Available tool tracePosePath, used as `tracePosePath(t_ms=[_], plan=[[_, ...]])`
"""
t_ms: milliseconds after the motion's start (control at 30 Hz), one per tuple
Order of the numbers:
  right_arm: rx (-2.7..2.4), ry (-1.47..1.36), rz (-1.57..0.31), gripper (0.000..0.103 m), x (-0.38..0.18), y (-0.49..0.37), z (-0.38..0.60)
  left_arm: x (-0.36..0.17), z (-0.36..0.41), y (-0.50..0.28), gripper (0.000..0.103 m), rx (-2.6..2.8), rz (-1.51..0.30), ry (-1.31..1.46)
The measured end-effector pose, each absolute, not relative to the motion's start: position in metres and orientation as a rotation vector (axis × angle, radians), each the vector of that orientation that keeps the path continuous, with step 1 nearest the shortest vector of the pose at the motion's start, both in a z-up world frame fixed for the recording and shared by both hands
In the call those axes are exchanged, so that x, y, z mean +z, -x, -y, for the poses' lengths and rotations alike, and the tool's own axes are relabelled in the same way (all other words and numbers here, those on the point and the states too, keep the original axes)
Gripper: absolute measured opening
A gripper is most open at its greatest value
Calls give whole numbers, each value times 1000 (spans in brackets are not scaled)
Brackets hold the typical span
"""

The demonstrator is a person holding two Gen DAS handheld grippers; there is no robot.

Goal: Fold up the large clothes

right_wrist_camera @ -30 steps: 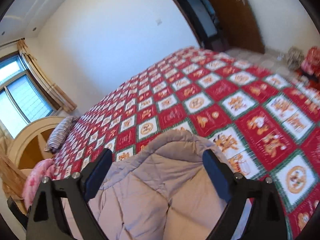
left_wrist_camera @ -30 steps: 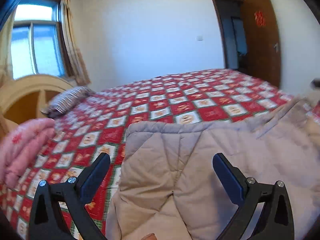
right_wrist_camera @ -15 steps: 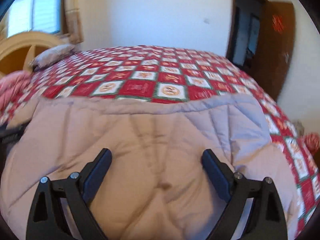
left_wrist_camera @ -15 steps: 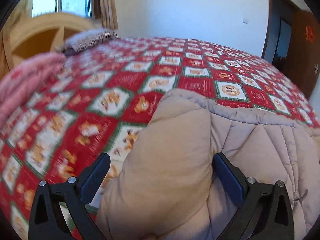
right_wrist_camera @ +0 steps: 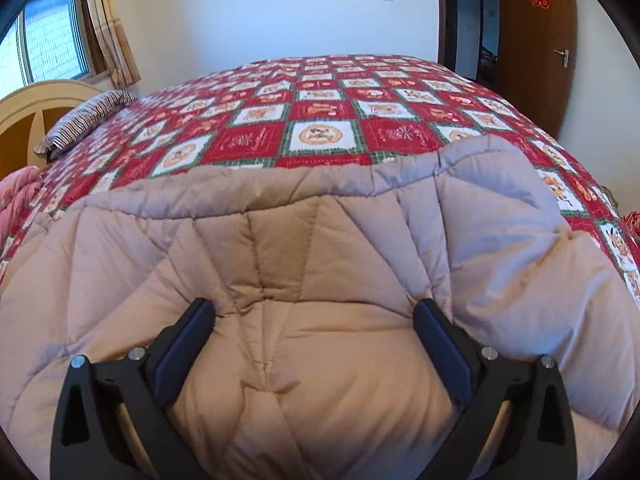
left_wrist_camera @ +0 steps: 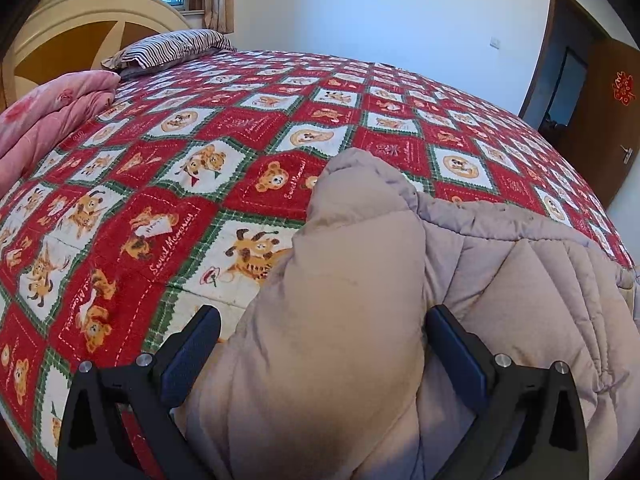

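Beige quilted coat (left_wrist_camera: 360,320) spread on the red patchwork bed (left_wrist_camera: 200,168), left gripper (left_wrist_camera: 320,344) held wide around a puffed fold; right gripper (right_wrist_camera: 312,336) wide, coat bulging between

A bed (left_wrist_camera: 248,128) covered by a red, white and green patchwork spread with bear motifs carries everything. On it lie a beige quilted coat (right_wrist_camera: 320,264) at the near edge, a folded pink blanket (left_wrist_camera: 48,116) at the left, and a striped pillow (left_wrist_camera: 168,46) by the headboard.
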State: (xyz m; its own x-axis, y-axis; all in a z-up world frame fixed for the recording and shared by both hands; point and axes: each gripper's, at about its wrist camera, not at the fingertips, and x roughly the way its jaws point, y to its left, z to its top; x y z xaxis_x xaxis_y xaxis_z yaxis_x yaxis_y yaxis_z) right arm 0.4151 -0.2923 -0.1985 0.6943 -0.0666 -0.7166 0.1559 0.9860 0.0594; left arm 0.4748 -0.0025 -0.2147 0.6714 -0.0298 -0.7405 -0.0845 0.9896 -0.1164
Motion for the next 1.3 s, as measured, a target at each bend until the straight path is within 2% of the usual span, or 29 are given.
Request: tracePosePath(t_ms=[867, 1000, 1100, 1167, 1300], plan=[[-172, -43, -850, 103, -210, -429, 285, -217, 8, -478, 102, 55, -855, 104], [-183, -15, -878, 103, -208, -432, 281, -202, 10, -478, 102, 75, -900, 70], [-203, -11, -891, 102, -193, -428, 280, -162, 16, -457, 102, 38, -806, 77], [-206, -30, -809, 100, -171, -417, 271, -146, 25, -447, 102, -7, -744, 92], [-151, -6, -719, 100, -146, -425, 232, -154, 65, -458, 102, -7, -757, -38]])
